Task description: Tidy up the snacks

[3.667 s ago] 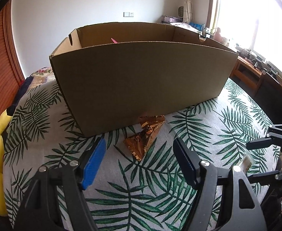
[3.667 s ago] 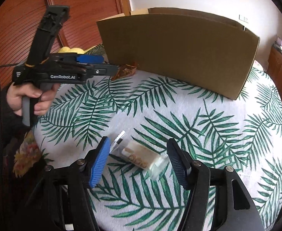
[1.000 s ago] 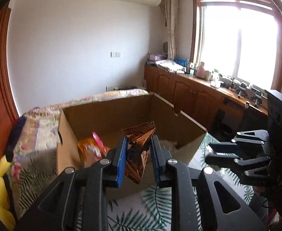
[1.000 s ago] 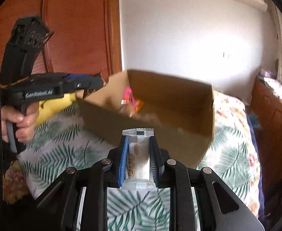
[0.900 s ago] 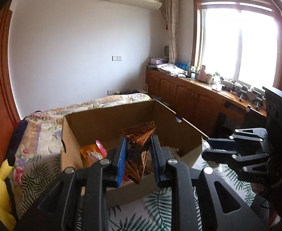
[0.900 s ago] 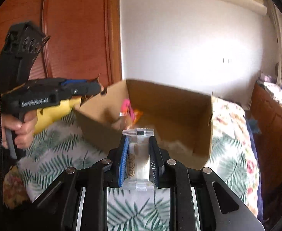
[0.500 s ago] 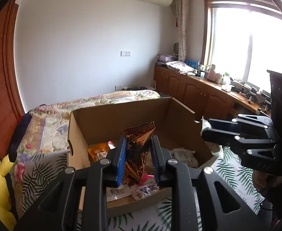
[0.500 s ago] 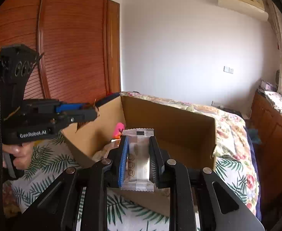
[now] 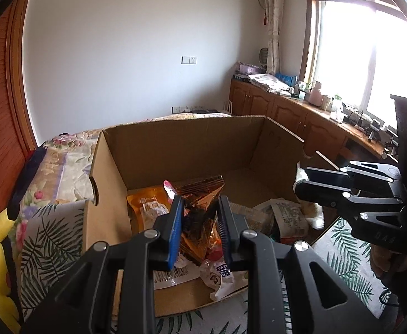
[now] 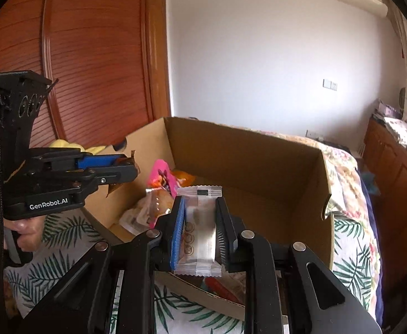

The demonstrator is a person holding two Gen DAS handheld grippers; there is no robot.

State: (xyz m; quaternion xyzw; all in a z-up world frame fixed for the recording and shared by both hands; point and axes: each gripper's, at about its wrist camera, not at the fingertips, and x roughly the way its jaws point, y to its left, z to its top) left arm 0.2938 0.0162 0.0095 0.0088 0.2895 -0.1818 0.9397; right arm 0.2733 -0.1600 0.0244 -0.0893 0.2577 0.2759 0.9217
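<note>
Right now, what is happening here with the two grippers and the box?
A person is putting snacks away into the open brown cardboard box. The left gripper is shut on a shiny copper-coloured foil snack packet, held above the box. The right gripper is shut on a white plastic-wrapped biscuit pack, also over the box. Several snack packets, among them an orange pouch, already lie inside. Neither held item is released yet.

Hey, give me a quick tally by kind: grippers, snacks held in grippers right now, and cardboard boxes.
Grippers: 2, the left gripper and the right gripper
Held snacks: 2, a copper foil packet and a white wrapped biscuit
Cardboard boxes: 1, the box
Total: 5
</note>
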